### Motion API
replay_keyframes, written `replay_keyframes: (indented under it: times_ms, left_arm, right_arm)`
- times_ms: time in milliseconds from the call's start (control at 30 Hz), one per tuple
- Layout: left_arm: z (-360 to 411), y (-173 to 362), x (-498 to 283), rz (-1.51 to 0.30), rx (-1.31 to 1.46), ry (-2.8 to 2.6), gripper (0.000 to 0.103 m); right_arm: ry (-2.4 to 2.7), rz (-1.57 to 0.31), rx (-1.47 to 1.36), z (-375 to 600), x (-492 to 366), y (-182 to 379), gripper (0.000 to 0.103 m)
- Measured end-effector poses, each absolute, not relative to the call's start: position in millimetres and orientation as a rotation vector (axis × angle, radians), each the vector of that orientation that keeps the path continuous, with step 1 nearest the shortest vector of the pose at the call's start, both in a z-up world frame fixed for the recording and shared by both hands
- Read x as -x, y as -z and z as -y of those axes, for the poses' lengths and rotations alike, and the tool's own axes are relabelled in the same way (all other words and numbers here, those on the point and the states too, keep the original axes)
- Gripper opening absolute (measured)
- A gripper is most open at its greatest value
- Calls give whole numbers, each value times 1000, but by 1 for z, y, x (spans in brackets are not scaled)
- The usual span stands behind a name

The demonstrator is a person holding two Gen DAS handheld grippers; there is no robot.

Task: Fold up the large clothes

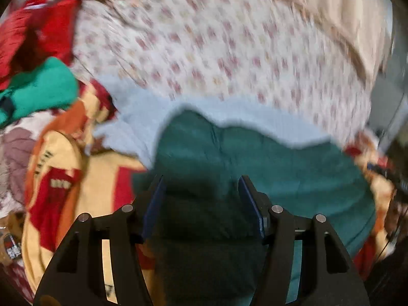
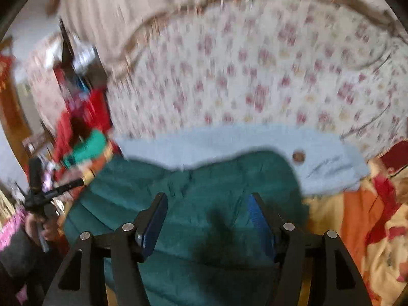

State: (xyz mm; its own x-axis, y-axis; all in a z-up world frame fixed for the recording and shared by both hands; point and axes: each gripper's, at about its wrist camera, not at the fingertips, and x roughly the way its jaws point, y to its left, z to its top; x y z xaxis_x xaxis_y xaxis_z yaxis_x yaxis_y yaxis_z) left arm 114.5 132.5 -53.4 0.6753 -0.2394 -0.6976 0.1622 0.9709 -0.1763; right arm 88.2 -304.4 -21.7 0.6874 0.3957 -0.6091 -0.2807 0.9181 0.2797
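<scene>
A dark teal garment (image 1: 229, 158) lies on the bed over a light blue cloth (image 1: 137, 127). My left gripper (image 1: 201, 181) is open, its blue pads just above the teal fabric with nothing between them. In the right wrist view the same teal garment (image 2: 204, 186) lies partly on the light blue cloth (image 2: 229, 140). My right gripper (image 2: 207, 199) is open and empty above the teal fabric. Both views are blurred by motion.
A floral bedsheet (image 2: 255, 76) covers the bed beyond. A pile of red (image 1: 38, 30), green (image 1: 38, 86) and yellow-orange clothes (image 1: 63, 173) lies to the left. The left gripper's handle and hand (image 2: 40, 204) show at the left of the right view. Yellow-orange bedding (image 2: 357, 216) lies right.
</scene>
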Motion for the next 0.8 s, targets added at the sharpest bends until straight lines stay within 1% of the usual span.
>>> replay_keyframes:
  times_ms: [33,67,100,167,200,267,367,667,800]
  left_arm:
    - [-127,65,-120,-835,68,201,63]
    - [-124,71,-121,-839,54,183,66]
    - [-123,71,-120,-827,49,167,69]
    - [-124,71,-120,-828,47,120,87]
    - [-128,72,-123,-842,72,103,90]
    - [-137,77,-127,-876,135,99,99]
    - [-144,80,-130,-915,200,110,102]
    - [-145,82,-133,-958,238,139,102]
    - [-142,76,-129,-926,209,122,102]
  right_arm:
    - [-372,-772,-165,299,-96,32,68]
    - [-361,-872,-159,295,-109,51,72]
    - [-367,-935,-163,293,-116,68,72]
    - [-354,-915,-145,290,-115,72,79]
    - [-354,-923,-125,286,-116,72,81]
    - [-350,-929,-113,284,-114,73,92]
    - [-359,-941,-96,274,-115,75,102]
    - [-348,-909,-107,275,-109,77,103]
    - [-349,-910,-96,275,-110,78,103]
